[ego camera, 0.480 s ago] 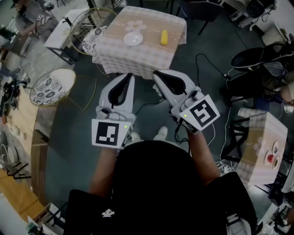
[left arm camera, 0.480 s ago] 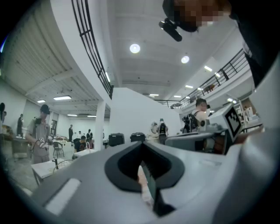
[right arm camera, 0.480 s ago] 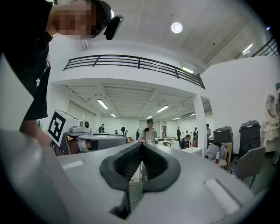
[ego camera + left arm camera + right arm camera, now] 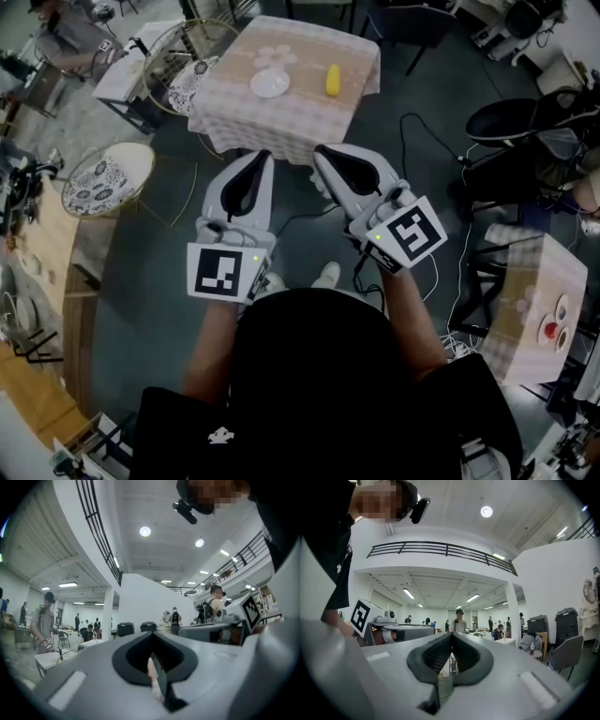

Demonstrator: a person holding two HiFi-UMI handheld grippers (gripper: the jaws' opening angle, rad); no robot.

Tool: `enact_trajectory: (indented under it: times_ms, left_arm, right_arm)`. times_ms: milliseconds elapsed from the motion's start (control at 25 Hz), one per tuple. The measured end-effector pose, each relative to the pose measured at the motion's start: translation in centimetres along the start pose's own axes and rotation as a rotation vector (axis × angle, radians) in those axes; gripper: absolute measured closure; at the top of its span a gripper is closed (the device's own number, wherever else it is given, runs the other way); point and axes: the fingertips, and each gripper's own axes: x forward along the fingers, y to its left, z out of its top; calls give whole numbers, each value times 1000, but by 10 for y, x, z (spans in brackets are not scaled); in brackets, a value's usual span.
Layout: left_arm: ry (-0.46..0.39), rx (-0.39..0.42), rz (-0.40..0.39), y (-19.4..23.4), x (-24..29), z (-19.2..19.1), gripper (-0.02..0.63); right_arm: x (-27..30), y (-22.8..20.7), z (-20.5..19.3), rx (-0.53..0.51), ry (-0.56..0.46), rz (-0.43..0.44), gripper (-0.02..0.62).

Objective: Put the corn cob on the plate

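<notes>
The yellow corn cob (image 4: pixel 332 80) lies on a small table with a checked cloth (image 4: pixel 281 117) at the top of the head view. A white plate (image 4: pixel 270 83) sits to its left on the same cloth. Both grippers are held level, side by side, well short of the table. The left gripper (image 4: pixel 262 156) has its jaws together with nothing between them, and so does the right gripper (image 4: pixel 320 151). In the left gripper view the left gripper (image 4: pixel 151 636) faces an open hall. The right gripper (image 4: pixel 451 635) does too, and neither view shows corn or plate.
Two round wire side tables with patterned tops (image 4: pixel 101 178) (image 4: pixel 199 67) stand left of the checked table. A black chair (image 4: pixel 523 118) and a second cloth-covered table (image 4: pixel 527 300) are at the right. Cables (image 4: pixel 424 127) run over the grey floor. People (image 4: pixel 459 623) stand in the hall.
</notes>
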Motion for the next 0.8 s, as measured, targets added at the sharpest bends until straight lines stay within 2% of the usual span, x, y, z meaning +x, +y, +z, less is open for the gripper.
enact_trajectory:
  times_ms: [600, 800]
  left_arm:
    - [23, -2, 54, -60, 26, -13, 598]
    - [26, -29, 83, -58, 26, -14, 598]
  right_arm:
    - [-45, -39, -16, -8, 18, 79, 594]
    - [-46, -43, -20, -5, 24, 93, 594]
